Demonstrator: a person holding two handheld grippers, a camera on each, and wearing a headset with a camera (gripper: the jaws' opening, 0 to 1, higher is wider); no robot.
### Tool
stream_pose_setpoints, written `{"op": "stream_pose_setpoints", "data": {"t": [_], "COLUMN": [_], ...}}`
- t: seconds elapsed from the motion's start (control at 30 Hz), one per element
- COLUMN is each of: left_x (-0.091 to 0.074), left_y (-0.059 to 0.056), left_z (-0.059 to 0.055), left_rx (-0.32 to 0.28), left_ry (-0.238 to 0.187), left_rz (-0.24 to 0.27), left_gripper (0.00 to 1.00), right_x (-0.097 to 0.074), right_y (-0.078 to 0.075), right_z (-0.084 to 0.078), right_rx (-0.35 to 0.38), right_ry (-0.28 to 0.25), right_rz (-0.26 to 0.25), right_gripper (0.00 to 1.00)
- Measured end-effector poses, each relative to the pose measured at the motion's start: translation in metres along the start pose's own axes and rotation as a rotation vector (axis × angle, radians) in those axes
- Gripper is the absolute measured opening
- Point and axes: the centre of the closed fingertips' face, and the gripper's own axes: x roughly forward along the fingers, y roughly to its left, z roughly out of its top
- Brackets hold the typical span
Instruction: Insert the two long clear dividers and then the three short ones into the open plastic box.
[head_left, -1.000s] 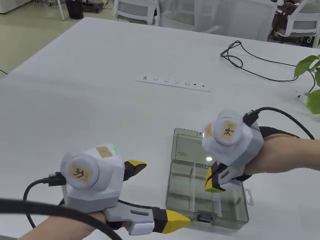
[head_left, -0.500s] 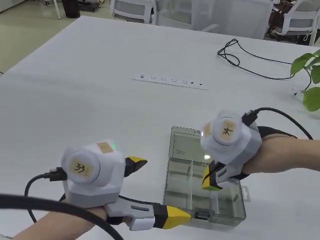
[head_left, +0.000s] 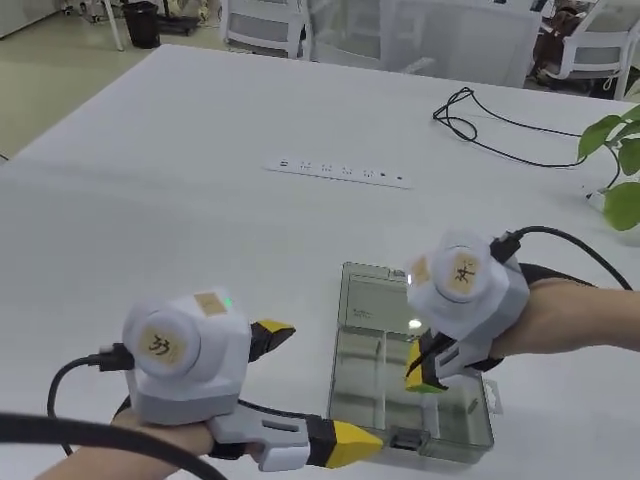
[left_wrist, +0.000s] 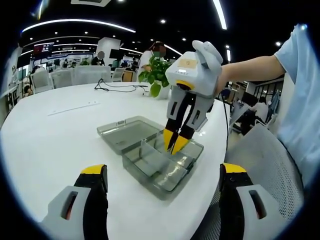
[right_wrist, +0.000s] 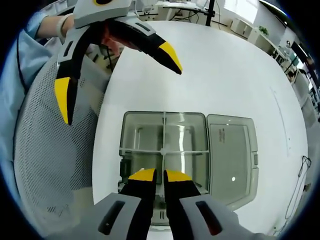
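Note:
The clear plastic box (head_left: 455, 432) lies open near the table's front edge, its lid (head_left: 372, 296) folded flat behind it. Clear dividers (right_wrist: 163, 131) stand crossed inside the box (right_wrist: 131, 134). My right gripper (head_left: 424, 378) points down into the box's near end, its yellow tips pinched on the end of the lengthwise divider. The same gripper (left_wrist: 175, 144) shows above the box (left_wrist: 131, 164) in the left gripper view. My left gripper (head_left: 312, 388) hovers left of the box, open wide and holding nothing; its jaws (left_wrist: 162, 172) frame the box from a short distance.
A white power strip (head_left: 340, 172) lies mid-table, with a black cable (head_left: 480, 110) coiled at the far right. A green plant (head_left: 620, 160) stands at the right edge. Office chairs line the far side. A mesh chair (left_wrist: 260, 150) sits by the table's near edge.
The head camera has shifted a little. Both grippers and the box keep their places relative to each other.

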Motion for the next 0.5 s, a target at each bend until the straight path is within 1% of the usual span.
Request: {"op": "stream_pose_setpoints", "data": {"t": [0.03,0.07,0.1,0.13,0.17,0.2,0.23,0.3,0.33,0.37,0.43,0.47,0.5], "left_x": [0.000,0.000,0.000,-0.001,-0.001,-0.001,-0.001,-0.001,-0.001,-0.001,-0.001,0.000,0.000], "left_y": [0.000,0.000,0.000,0.000,0.000,0.000,0.000,0.000,0.000,0.000,0.000,0.000,0.001], "left_z": [-0.001,-0.001,-0.001,-0.001,-0.001,-0.001,-0.002,-0.001,-0.001,-0.001,0.000,0.000,0.000], "left_rx": [0.000,0.001,0.000,0.000,0.000,0.002,0.002,0.003,0.004,0.005,0.005,0.003,0.005], "left_ry": [0.002,0.003,0.003,0.003,0.004,0.006,0.008,0.007,0.007,0.008,0.005,0.004,0.005], "left_rz": [0.001,0.001,0.000,0.000,0.000,-0.001,-0.002,-0.002,-0.003,-0.003,-0.002,-0.002,-0.002], "left_gripper": [0.95,0.95,0.95,0.95,0.95,0.95,0.95,0.95,0.95,0.95,0.95,0.95,0.95], "right_x": [-0.002,-0.002,-0.003,-0.004,-0.005,-0.007,-0.009,-0.012,-0.014,-0.015,-0.019,-0.022,-0.024], "right_y": [-0.001,-0.001,-0.004,-0.004,-0.003,-0.003,-0.002,0.001,0.001,-0.002,0.001,0.002,0.002], "right_z": [0.000,0.000,-0.001,-0.003,-0.003,-0.003,-0.002,-0.003,-0.003,-0.002,-0.001,0.001,0.001], "right_rx": [-0.002,-0.025,-0.055,-0.061,-0.065,-0.054,-0.036,-0.038,-0.041,-0.038,-0.029,-0.011,-0.005], "right_ry": [-0.012,-0.023,-0.027,-0.031,-0.038,-0.052,-0.077,-0.102,-0.117,-0.133,-0.175,-0.204,-0.218], "right_rz": [-0.011,-0.013,-0.042,-0.050,-0.047,-0.042,-0.042,-0.031,-0.039,-0.061,-0.061,-0.061,-0.067], "right_gripper": [0.14,0.18,0.22,0.26,0.29,0.30,0.31,0.32,0.33,0.35,0.43,0.46,0.49]}}
